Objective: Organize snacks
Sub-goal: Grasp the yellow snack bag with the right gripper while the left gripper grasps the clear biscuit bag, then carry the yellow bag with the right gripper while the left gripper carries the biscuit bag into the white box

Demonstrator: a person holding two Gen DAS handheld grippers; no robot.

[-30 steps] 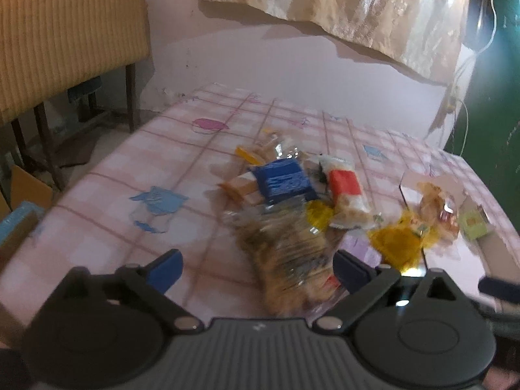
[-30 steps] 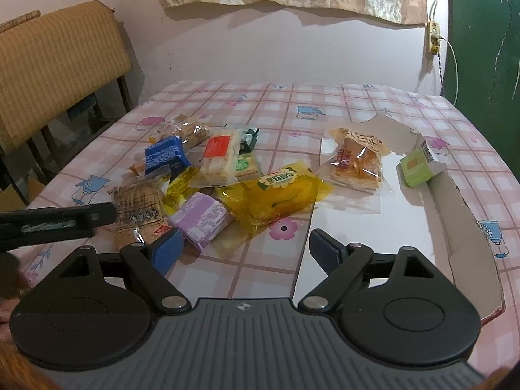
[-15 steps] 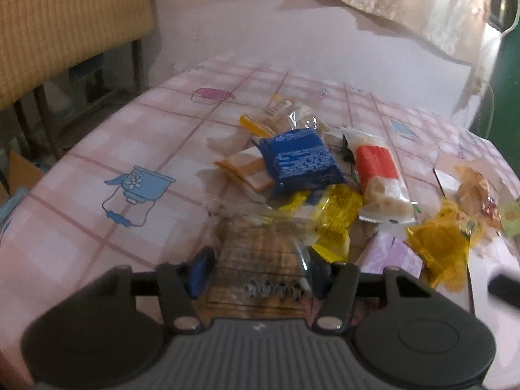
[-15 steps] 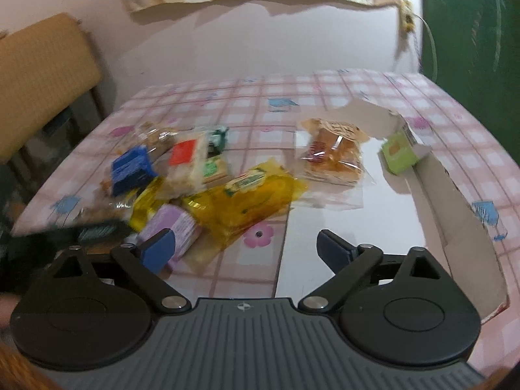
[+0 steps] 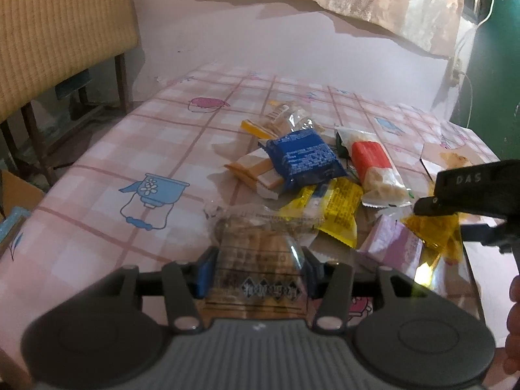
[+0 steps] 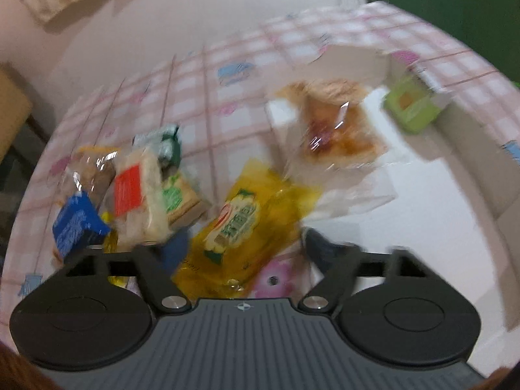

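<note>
Glossy clear plastic wraps the cracker pack, catching the light, and the blue packet looks like shiny foil. The checked tablecloth has a smooth vinyl sheen; far left, the chair back is ribbed, matt cloth on dark wooden legs.

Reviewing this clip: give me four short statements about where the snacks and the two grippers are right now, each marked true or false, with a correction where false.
1. The left gripper has a clear cracker packet between its closing jaws. True.
2. The blue packet lies inside the white box. False: it lies on the tablecloth in the pile.
3. The green carton sits in the white box. True.
4. The right gripper is over the green carton. False: its closing jaws straddle the yellow packet.
</note>
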